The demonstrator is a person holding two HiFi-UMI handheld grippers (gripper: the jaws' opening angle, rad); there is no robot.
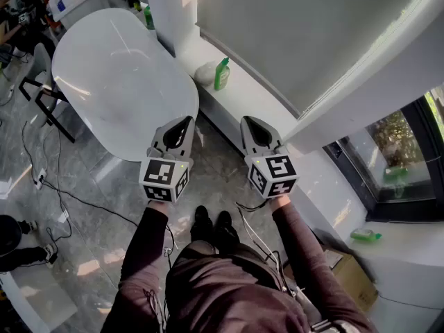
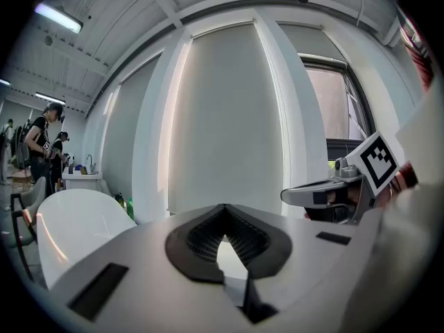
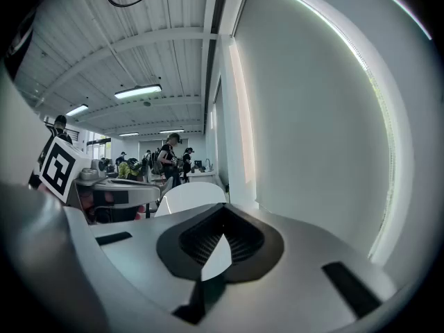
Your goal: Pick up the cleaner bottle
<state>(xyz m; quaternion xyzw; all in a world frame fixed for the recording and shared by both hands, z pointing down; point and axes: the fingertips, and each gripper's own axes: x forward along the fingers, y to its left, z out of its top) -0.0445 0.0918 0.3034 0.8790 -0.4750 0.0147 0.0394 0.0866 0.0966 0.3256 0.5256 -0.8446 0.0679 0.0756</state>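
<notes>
The green cleaner bottle [image 1: 222, 73] stands upright on the white window ledge [image 1: 260, 106], beside a crumpled white cloth [image 1: 206, 71]. I hold both grippers side by side over the floor, well short of the bottle. The left gripper [image 1: 183, 124] is shut with nothing in it, and so is the right gripper [image 1: 252, 123]. In the left gripper view the shut jaws [image 2: 223, 236] face the blind, with the right gripper [image 2: 331, 190] alongside. The right gripper view shows its shut jaws [image 3: 220, 236] and the left gripper [image 3: 119, 190]. The bottle is in neither gripper view.
A white oval table [image 1: 118, 75] stands left of the ledge, with a chair [image 1: 38, 82] behind it. A second green bottle [image 1: 365, 236] lies on a lower sill at right, above a cardboard box [image 1: 350, 276]. Cables [image 1: 76, 203] cross the floor. People stand far off.
</notes>
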